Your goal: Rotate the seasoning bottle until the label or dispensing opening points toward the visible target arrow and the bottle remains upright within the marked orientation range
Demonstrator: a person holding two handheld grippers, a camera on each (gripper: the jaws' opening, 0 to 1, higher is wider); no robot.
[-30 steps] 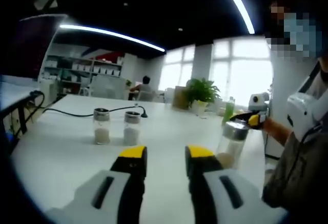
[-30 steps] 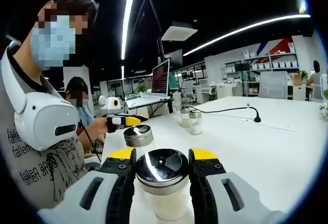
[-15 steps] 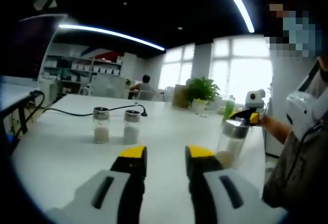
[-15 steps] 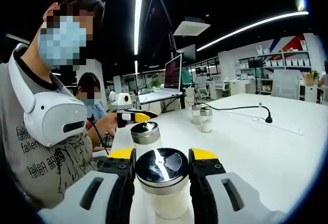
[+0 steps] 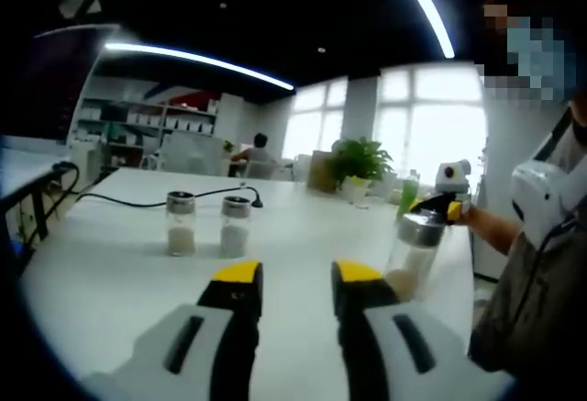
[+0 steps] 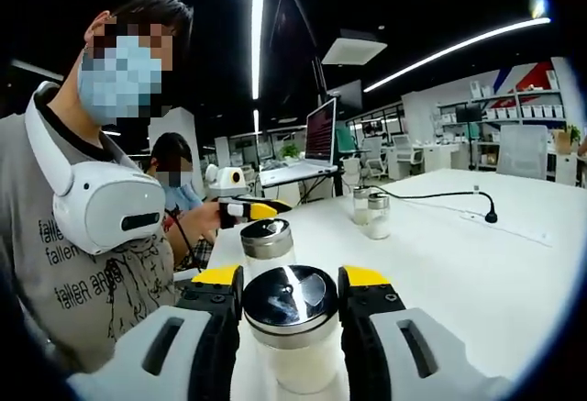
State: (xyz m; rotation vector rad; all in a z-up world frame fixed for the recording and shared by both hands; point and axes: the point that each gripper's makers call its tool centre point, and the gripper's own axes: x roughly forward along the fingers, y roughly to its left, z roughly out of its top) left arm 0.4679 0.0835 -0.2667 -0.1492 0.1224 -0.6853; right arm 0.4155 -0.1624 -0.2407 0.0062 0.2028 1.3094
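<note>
My right gripper [image 6: 290, 277] is shut on a seasoning bottle [image 6: 292, 362] with a shiny steel cap and pale contents, which stands upright on the white table [image 6: 477, 272]. A second, similar bottle [image 6: 266, 247] stands just behind it. In the left gripper view this free bottle [image 5: 415, 259] is at the right, with the right gripper [image 5: 440, 206] behind it. My left gripper [image 5: 289, 277] hangs open over the table with nothing between its yellow-tipped jaws. In the right gripper view it appears again [image 6: 252, 208], held by a hand beyond the free bottle.
Two more shakers [image 5: 182, 227] [image 5: 236, 228] stand side by side farther along the table, near a black cable [image 5: 138, 204]. A potted plant [image 5: 362, 164] sits at the far end. The person [image 6: 101, 227] stands at the table edge, and a monitor [image 6: 321, 133] is on a desk behind.
The right gripper view has swung slightly, so the background has slid right. The held bottle stays between the jaws. The left gripper view is almost unchanged.
</note>
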